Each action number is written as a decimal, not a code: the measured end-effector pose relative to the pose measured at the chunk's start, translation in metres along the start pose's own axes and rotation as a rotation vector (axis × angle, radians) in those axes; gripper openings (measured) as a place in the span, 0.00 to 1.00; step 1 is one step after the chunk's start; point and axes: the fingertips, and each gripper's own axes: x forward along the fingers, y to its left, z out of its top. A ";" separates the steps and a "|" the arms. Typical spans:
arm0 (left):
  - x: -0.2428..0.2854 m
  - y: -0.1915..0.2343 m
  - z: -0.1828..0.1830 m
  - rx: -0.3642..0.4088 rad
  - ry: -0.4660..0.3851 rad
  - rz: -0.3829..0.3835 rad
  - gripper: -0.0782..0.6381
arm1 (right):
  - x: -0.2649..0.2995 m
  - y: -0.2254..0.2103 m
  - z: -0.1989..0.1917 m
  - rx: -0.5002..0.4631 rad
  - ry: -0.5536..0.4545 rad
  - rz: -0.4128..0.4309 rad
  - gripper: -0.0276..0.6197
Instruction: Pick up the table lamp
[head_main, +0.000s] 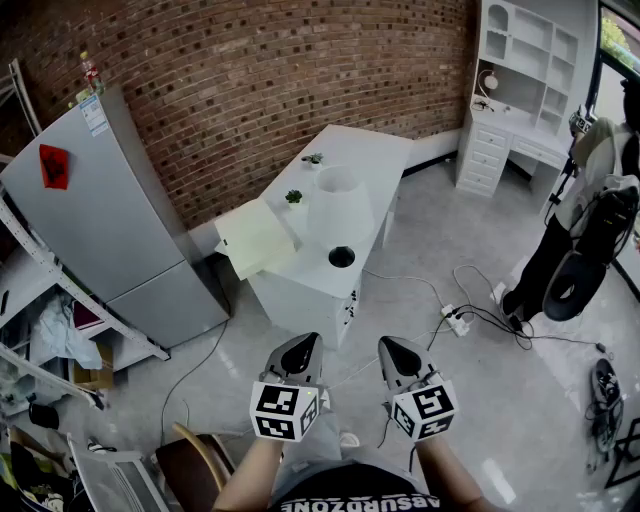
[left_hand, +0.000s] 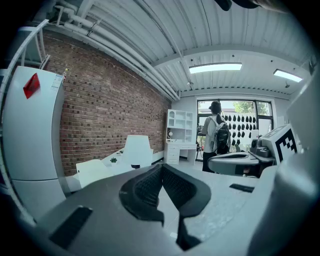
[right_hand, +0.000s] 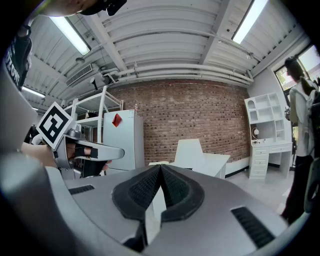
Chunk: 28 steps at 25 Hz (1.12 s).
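Note:
The table lamp has a white conical shade (head_main: 338, 207) and a black round base (head_main: 341, 257); it stands near the front end of a white table (head_main: 372, 157). From the left gripper view the shade (left_hand: 137, 150) shows far ahead, and from the right gripper view the shade (right_hand: 188, 154) too. My left gripper (head_main: 307, 343) and right gripper (head_main: 387, 346) are held side by side over the floor, well short of the table. Both are shut with nothing between the jaws.
A grey fridge (head_main: 110, 215) stands left of the table. Two small plants (head_main: 293, 197) and a pale yellow board (head_main: 253, 238) lie on the table. A power strip and cables (head_main: 457, 316) cross the floor. A person with a backpack (head_main: 590, 230) stands at the right by white shelving (head_main: 515, 90).

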 end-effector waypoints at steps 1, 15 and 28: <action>0.001 -0.003 0.002 0.001 -0.002 -0.001 0.12 | -0.001 -0.002 0.001 -0.002 0.001 0.001 0.04; 0.042 -0.001 0.014 0.023 0.004 -0.046 0.12 | 0.028 -0.031 0.008 -0.014 0.008 0.005 0.04; 0.122 0.029 0.017 -0.017 0.031 -0.093 0.12 | 0.103 -0.077 0.017 -0.020 0.026 0.025 0.04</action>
